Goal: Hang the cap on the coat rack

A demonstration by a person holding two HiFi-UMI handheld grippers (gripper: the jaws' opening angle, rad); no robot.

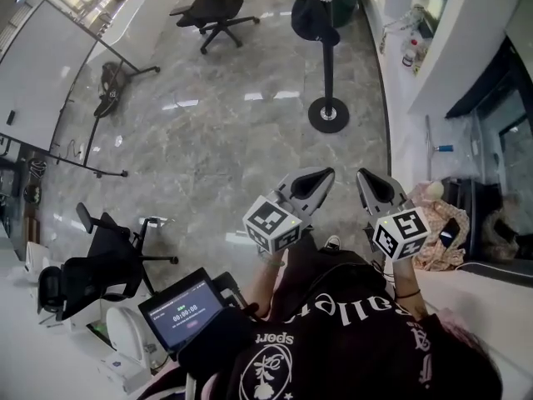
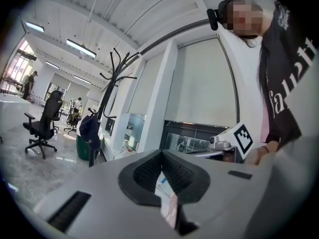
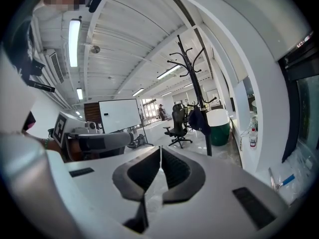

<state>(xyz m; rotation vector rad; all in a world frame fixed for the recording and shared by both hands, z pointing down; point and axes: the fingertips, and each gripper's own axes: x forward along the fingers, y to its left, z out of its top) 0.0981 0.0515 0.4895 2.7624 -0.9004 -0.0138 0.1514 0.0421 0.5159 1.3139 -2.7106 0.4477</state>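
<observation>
The black coat rack (image 1: pixel 327 57) stands on its round base across the marble floor. A dark cap (image 1: pixel 315 17) hangs on it, low on the pole. Both grippers are held up side by side in front of the person, well short of the rack. My left gripper (image 1: pixel 323 176) is shut with nothing between its jaws. My right gripper (image 1: pixel 363 176) is shut and empty too. The left gripper view shows the rack (image 2: pixel 115 78) and the hanging cap (image 2: pixel 90 129) far off at the left. In the right gripper view the rack (image 3: pixel 191 78) and cap (image 3: pixel 199 121) stand ahead at the right.
A black office chair (image 1: pixel 213 8) stands left of the rack and another (image 1: pixel 92 261) at the near left. A whiteboard on a stand (image 1: pixel 50 73) runs along the left. A green bin (image 3: pixel 219 126) is behind the rack. A white counter with bottles (image 1: pixel 412 52) lines the right wall. A tablet screen (image 1: pixel 185 311) sits near the person.
</observation>
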